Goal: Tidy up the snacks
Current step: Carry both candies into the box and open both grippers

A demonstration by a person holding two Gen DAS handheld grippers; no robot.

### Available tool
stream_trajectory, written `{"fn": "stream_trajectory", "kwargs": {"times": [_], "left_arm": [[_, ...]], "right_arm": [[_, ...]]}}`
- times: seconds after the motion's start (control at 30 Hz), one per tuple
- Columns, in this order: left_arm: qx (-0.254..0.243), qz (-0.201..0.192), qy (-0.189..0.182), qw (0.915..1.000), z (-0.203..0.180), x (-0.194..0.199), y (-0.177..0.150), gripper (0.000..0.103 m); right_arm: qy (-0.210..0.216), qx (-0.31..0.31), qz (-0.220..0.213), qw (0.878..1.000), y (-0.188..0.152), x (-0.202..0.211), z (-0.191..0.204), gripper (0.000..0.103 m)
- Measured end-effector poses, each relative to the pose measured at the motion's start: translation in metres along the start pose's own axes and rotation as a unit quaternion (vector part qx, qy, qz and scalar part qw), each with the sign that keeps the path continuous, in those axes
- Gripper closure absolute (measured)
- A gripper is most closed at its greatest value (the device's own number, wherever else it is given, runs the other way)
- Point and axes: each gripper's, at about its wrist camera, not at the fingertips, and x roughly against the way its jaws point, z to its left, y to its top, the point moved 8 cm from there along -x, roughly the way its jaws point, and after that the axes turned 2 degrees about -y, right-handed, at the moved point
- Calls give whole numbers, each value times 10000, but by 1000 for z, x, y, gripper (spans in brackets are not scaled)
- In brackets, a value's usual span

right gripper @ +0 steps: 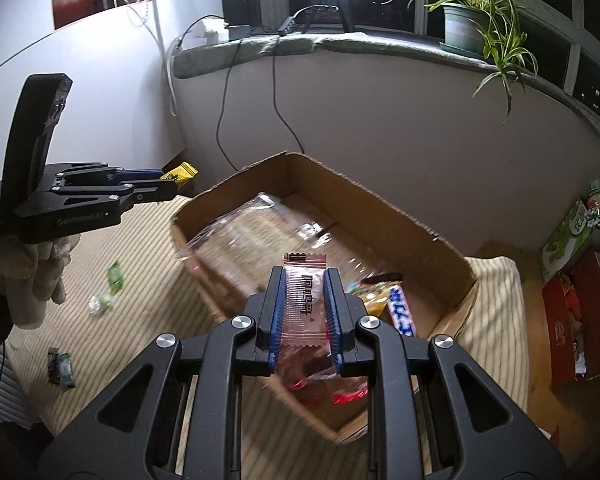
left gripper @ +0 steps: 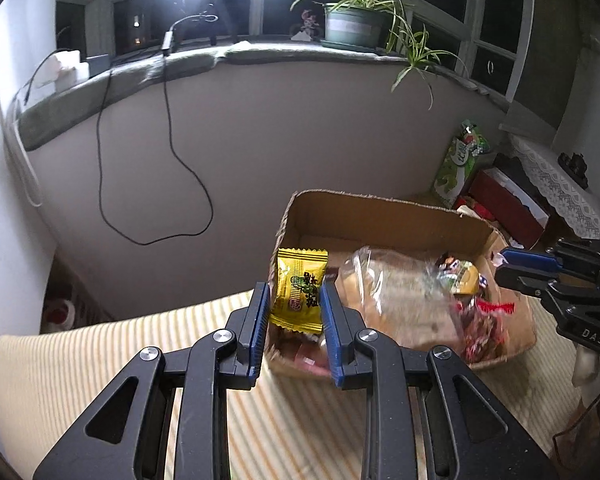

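Over the near-left corner of the cardboard box point(left gripper: 380, 216), the left claw point(left gripper: 295, 304) is clenched on a yellow candy packet point(left gripper: 300, 288), pads pinching its two side edges w/ most of the packet sticking up past the tips. Right claw point(right gripper: 305, 312) is clenched on a clear printed wrapper point(right gripper: 302, 304), held above the box's near wall. The box sits on a striped cloth surface point(right gripper: 140, 248); can't tell if that's a bench or a bed, so calling it the cloth.

Risks, as I judge them:
- Both grips are edge pinches on slick film. A quick swing or twist could let either packet slide out & drop on the cloth instead of in the box.
- Yellow packet hangs right at the box's left wall; let go too soon & it lands outside.
- Box is already stuffed: a big clear bag point(right gripper: 260, 232) lies across the top, so a dropped item may bounce or slide off it.
- The two claws work close together over one box; they could knock each other.

Count:
- claws: 2, each w/ 1 packet
- boxes: 1
- loose snacks left on the cloth near its left edge: approx 3, i.e. a green packet point(right gripper: 115, 276), a small clear-green candy point(right gripper: 100, 304), a dark-green packet point(right gripper: 61, 368)
- items inside the box: several, too blurred to count.
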Motion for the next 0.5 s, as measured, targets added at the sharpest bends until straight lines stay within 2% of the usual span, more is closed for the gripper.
{"fn": "stream_trajectory", "kwargs": {"times": [0.5], "left_arm": [[-28, 124, -323, 9994, -26, -30, 23, 79]], "right_arm": [[-144, -242, 220, 9994, 7, -35, -44, 83]]}}
